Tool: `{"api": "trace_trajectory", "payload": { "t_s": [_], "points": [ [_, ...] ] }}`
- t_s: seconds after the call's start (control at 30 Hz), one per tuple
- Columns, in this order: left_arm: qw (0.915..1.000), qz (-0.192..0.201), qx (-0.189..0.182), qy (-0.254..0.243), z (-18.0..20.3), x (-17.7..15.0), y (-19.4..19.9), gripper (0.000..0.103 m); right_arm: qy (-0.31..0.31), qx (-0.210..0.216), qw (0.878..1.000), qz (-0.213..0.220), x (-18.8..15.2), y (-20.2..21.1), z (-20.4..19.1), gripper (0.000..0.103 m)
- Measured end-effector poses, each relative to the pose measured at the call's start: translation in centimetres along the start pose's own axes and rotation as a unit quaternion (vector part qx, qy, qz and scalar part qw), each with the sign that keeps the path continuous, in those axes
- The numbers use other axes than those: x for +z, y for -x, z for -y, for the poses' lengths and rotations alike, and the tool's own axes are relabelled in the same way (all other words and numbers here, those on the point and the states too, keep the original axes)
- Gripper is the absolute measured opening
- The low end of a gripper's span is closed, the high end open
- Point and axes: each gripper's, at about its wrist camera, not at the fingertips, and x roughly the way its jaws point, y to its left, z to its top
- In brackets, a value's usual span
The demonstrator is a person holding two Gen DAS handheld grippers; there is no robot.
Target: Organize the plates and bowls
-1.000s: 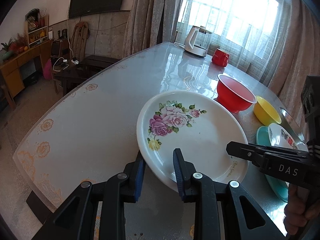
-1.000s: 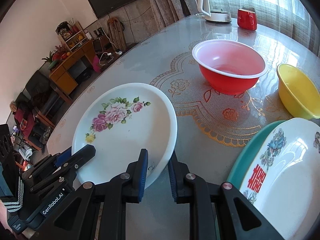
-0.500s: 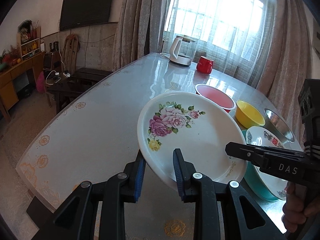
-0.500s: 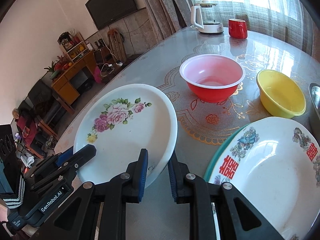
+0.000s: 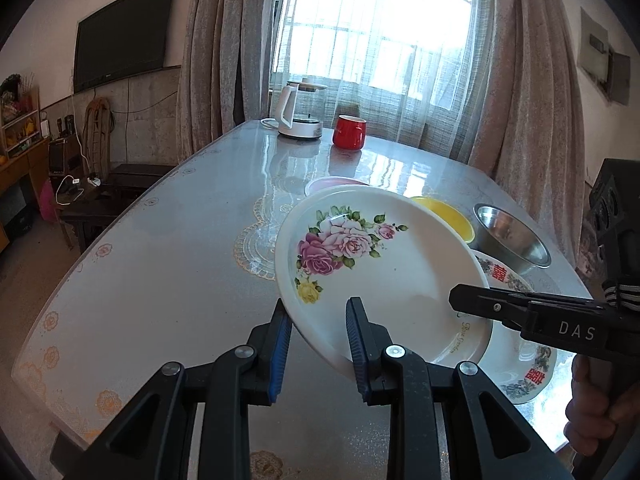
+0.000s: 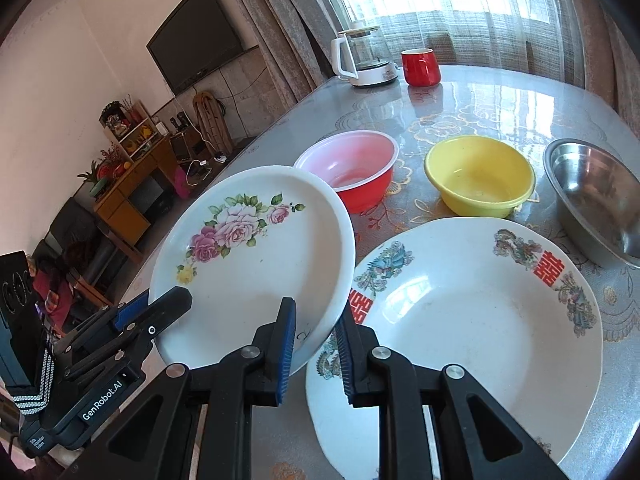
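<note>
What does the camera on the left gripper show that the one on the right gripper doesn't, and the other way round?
Only the left wrist view shows a person's hand on the right gripper's handle, and most of the window.

Only the right wrist view shows the red bowl's whole inside and the dragon plate nearly complete; in the left view the rose plate covers much of both.

Both show the rose plate pinched at its rim by the left gripper and the right gripper, plus the yellow bowl, steel bowl, kettle and red mug.
</note>
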Motion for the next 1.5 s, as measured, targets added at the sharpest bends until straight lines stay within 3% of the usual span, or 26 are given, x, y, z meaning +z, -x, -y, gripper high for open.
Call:
{"api": "trace_trajectory", "payload": {
  "t_s": [0.37, 0.67, 1.1, 1.5],
  "points": [
    [0.9963, -0.013, -0.065, -0.053, 6.3, 1.0, -1.3, 0.028, -0.039, -0.047, 0.997, 0.038, -1.7, 5.0, 4.7, 0.02],
    [0.9906, -0.056, -0.101, -0.074, 10.1, 0.2, -3.6, 0.029, -0.084, -0.084, 0.992, 0.036, -3.6, 6.9, 8.7, 0.02],
    [0.9847, -0.119, -0.111, -0.063, 10.5, -0.5, -6.3, 0.029, -0.104, -0.106, 0.989, 0.008, -4.2, 6.1, 10.6, 0.02],
    [0.9832, -0.131, -0.115, -0.054, 10.5, -0.4, -6.2, 0.033, -0.103, -0.109, 0.989, 0.0, -4.0, 5.9, 10.6, 0.022]
  ]
}}
